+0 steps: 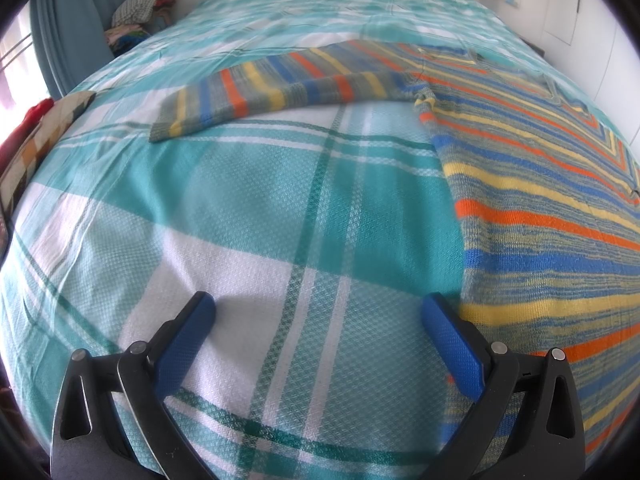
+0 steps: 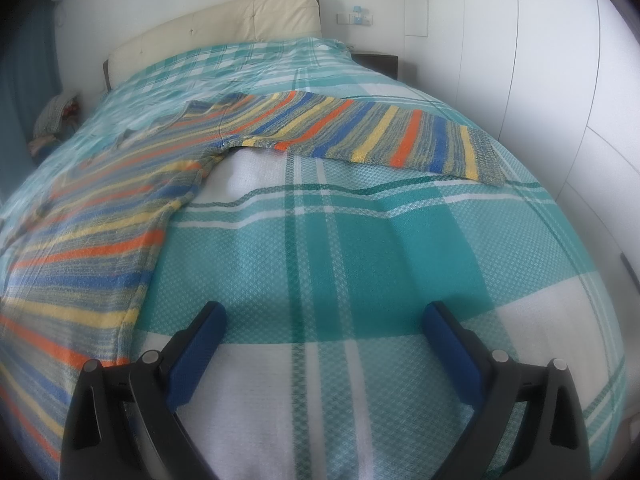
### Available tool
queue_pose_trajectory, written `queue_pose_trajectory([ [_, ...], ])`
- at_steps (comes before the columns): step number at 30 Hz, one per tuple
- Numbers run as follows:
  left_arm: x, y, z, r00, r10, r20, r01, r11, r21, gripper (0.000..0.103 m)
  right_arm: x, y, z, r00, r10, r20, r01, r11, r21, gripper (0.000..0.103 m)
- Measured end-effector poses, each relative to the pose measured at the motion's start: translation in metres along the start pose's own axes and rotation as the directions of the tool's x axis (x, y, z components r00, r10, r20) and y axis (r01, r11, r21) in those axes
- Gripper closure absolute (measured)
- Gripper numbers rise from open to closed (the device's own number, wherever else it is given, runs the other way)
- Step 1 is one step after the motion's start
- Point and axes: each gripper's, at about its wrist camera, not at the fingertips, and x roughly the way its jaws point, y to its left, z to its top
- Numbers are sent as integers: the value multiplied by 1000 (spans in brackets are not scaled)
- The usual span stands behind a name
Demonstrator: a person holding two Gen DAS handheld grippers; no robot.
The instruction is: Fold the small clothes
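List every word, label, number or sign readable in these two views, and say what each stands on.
None can be read.
Wall plate beside the headboard: blue markings, too small and blurred to read.
Striped sweater, plaid bedcover, both tools: no print visible.

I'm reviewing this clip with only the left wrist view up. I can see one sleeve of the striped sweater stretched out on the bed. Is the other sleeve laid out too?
Observer: Yes. In the right wrist view the other sleeve lies flat, stretched toward the wardrobe side of the checked bedspread.
Operator: Is the right gripper holding anything?
Observer: No. The right gripper has its jaws wide apart over bare bedspread, clear of the striped sweater.
Operator: What stands beyond that sleeve?
Observer: White wardrobe doors run along that side of the bed.
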Motion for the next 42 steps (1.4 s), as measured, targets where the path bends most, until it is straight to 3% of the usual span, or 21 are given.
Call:
queue_pose_trajectory([
  [34, -3, 0, 1, 1000, 6, 3, -6, 1000, 2, 1, 0, 0, 0, 1000, -2, -1, 2, 1000, -4, 4],
  [37, -9, 1, 2, 1000, -18, 24, 18, 1000, -5, 1, -1, 0, 0, 1000, 0, -3, 0, 1000, -5, 4],
  [39, -17, 3, 2, 997, -48, 55, 49, 999, -16, 1, -5, -4, 2, 999, 26, -18, -26, 1000, 4, 5],
  [42, -27, 6, 5, 991, -74, 115, 78, 997, -28, 1, -24, -30, 13, 989, 144, 19, -145, 982, 121, 5],
])
